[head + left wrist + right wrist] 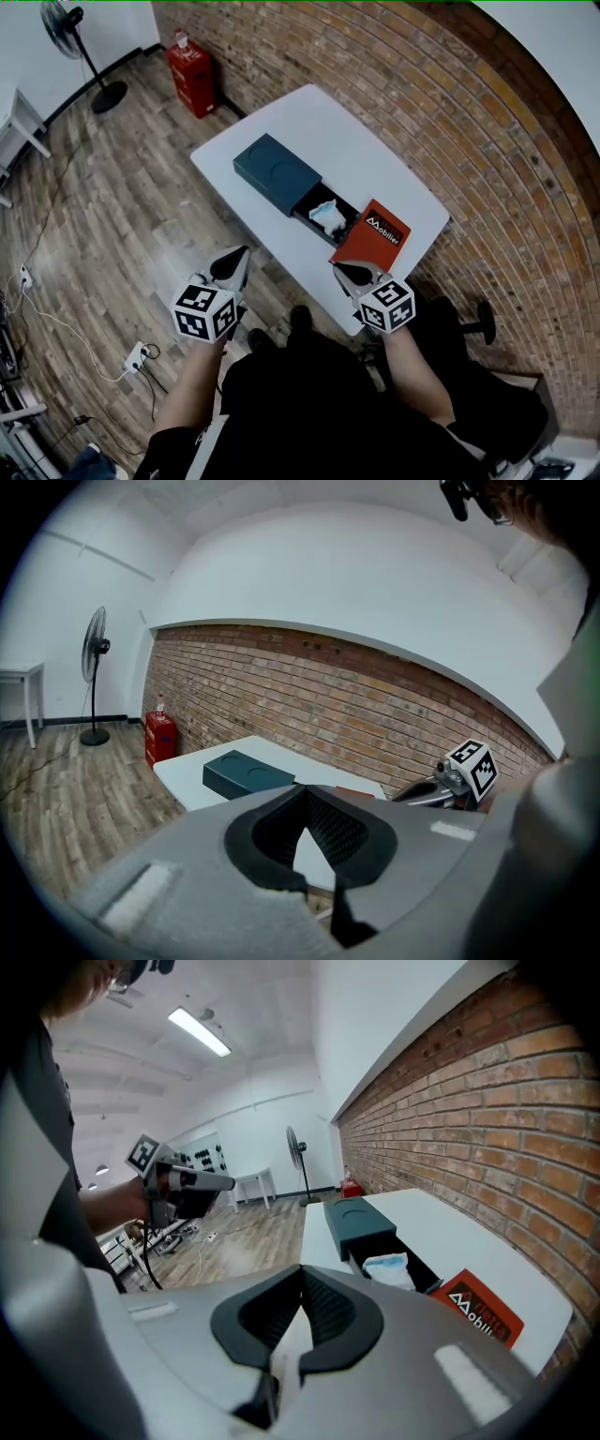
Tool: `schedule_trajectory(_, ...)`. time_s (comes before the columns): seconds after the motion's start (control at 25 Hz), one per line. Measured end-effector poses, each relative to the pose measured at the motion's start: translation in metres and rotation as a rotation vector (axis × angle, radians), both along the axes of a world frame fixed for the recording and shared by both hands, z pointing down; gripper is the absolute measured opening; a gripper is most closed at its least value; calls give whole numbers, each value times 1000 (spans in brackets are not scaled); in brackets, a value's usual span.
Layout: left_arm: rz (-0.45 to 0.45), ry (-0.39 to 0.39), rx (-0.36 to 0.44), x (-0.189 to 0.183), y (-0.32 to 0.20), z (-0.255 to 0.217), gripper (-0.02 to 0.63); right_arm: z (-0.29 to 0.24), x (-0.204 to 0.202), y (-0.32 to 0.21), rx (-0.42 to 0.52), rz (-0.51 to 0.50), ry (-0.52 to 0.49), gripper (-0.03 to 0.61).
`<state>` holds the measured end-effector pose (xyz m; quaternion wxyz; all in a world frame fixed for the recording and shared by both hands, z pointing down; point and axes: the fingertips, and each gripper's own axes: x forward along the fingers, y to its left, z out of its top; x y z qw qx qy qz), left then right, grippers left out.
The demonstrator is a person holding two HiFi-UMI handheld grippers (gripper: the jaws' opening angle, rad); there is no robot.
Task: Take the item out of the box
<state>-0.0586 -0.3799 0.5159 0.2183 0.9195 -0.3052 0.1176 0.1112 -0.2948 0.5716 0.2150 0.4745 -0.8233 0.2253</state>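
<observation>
A dark teal box lies on the white table, its black drawer slid out toward me. A white and pale blue item sits in the drawer, also seen as the item in the right gripper view. A red card lies by the drawer's end. My left gripper is shut and empty, off the table's near left edge. My right gripper is shut and empty just short of the red card. Both hover apart from the box.
A brick wall runs behind the table. On the wooden floor stand a red canister and a fan, with a power strip and cables at the left. A dark stool base sits at the right.
</observation>
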Motion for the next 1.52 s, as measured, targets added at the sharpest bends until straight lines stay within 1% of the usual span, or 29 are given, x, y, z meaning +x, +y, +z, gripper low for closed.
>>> schedule_trajectory(0.16, 13, -10, -7, 27, -14, -1, 6, 10, 34, -26, -24, -12, 27, -2)
schedule_trajectory(0.32, 8, -27, -27, 48, -26, 6, 5, 27, 73, -63, -30, 11, 50, 9)
schedule_trajectory(0.48, 2, -47, -42, 58, -29, 11, 5, 53, 95, -86, -90, 6, 62, 53)
schedule_trajectory(0.64, -20, -61, -40, 58, -30, 8, 5, 79, 105, -103, -152, -41, 122, 98)
schedule_trajectory(0.76, -29, -74, -38, 54, -28, 7, 5, 96, 111, -114, -194, -53, 176, 101)
schedule_trajectory(0.92, -52, -83, -47, 45, -26, 9, 6, 111, 107, -121, -246, -80, 194, 129)
schedule_trajectory(1.04, -65, -80, -53, 40, -27, 10, 5, 120, 106, -127, -269, -108, 236, 163)
schedule_trajectory(1.32, -80, -75, -49, 37, -28, 8, 5, 141, 110, -141, -326, -156, 346, 173)
schedule_trajectory(1.52, -102, -74, -44, 33, -27, 6, 5, 156, 117, -143, -403, -165, 400, 200)
